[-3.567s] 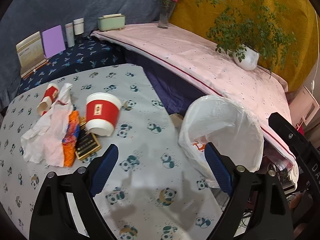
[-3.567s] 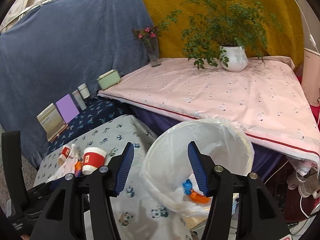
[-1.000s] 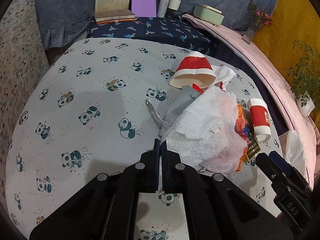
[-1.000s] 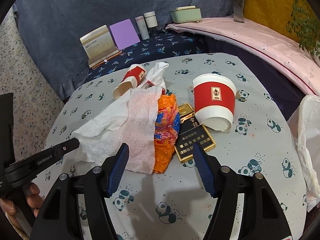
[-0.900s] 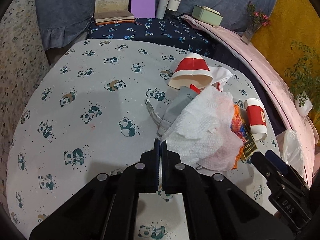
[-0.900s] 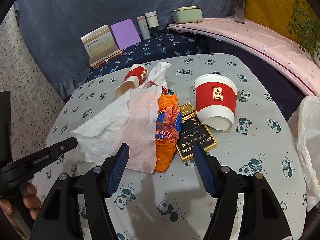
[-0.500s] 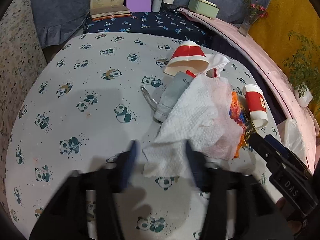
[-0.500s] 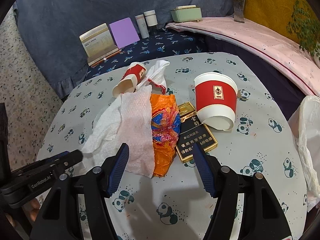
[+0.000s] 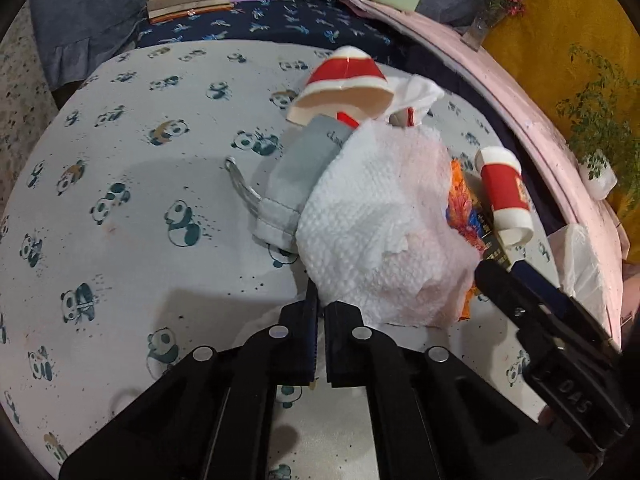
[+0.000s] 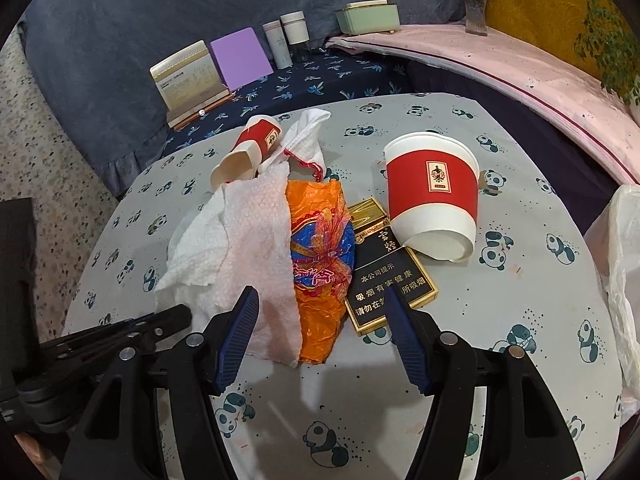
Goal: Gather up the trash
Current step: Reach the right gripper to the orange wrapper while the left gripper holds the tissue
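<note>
Left gripper (image 9: pixel 319 312): we have just snapped its jaws closed; they stand together at the near edge of the white paper towel (image 9: pixel 376 220). We cannot tell whether a fold of it is pinched between them.
Paper towel: it lies crumpled on the panda-print tablecloth (image 9: pixel 120 208), draped over a grey pouch (image 9: pixel 298 168) and the orange wrapper (image 10: pixel 320 256).
Small red cup (image 10: pixel 256 148): on its side at the far end of the heap, beside a white cloth (image 10: pixel 308 136).
Right gripper (image 10: pixel 320 328): jaws wide apart, empty, hovering over the wrapper's near end.
Black-and-gold carton (image 10: pixel 384 264): flat, just right of the wrapper.
Large red cup (image 10: pixel 434 196): tipped over, resting on the carton's far end.
Bin bag (image 10: pixel 624 280): white, at the table's right edge.
</note>
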Demonstrator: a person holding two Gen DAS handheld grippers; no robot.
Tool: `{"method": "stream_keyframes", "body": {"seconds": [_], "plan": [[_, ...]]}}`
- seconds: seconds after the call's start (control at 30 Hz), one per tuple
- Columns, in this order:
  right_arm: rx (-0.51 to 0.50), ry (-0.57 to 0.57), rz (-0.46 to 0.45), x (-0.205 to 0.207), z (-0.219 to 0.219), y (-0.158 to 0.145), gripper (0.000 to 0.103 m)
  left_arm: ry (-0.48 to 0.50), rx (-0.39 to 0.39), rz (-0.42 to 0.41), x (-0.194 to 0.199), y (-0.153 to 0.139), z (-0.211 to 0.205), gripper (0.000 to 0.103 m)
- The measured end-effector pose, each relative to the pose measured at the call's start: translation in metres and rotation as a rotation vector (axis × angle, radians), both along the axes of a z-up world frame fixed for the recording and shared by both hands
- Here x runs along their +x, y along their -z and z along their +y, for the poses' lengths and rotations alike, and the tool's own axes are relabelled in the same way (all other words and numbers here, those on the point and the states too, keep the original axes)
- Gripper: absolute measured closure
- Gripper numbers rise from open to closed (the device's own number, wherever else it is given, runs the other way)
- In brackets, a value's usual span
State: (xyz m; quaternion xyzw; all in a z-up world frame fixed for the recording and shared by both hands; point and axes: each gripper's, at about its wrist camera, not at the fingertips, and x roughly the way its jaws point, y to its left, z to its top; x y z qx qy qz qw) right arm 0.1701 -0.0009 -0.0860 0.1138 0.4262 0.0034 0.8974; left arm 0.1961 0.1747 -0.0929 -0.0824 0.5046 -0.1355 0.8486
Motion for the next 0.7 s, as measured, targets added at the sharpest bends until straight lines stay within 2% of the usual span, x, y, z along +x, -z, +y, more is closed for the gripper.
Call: {"method": "stream_keyframes", "body": {"seconds": [0.2, 0.3, 0.43, 0.7], "plan": [[0.004, -0.005, -0.003, -0.001, 0.005, -0.002, 0.041, -0.08, -0.035, -0.072, -0.012, -0.036, 0.032, 0.101], [0.006, -0.009, -0.007, -0.003, 0.009, -0.003, 0.041, -0.139, -0.016, -0.081, -0.013, -0.043, 0.051, 0.101], [0.008, -0.02, -0.004, -0.001, 0.014, -0.002, 0.041, -0.175, 0.033, -0.07, -0.011, -0.04, 0.062, 0.101], [0.016, -0.064, 0.03, 0.001, 0.034, 0.012, 0.041, -0.147, 0.068, -0.034, -0.011, -0.021, 0.051, 0.101]]}}
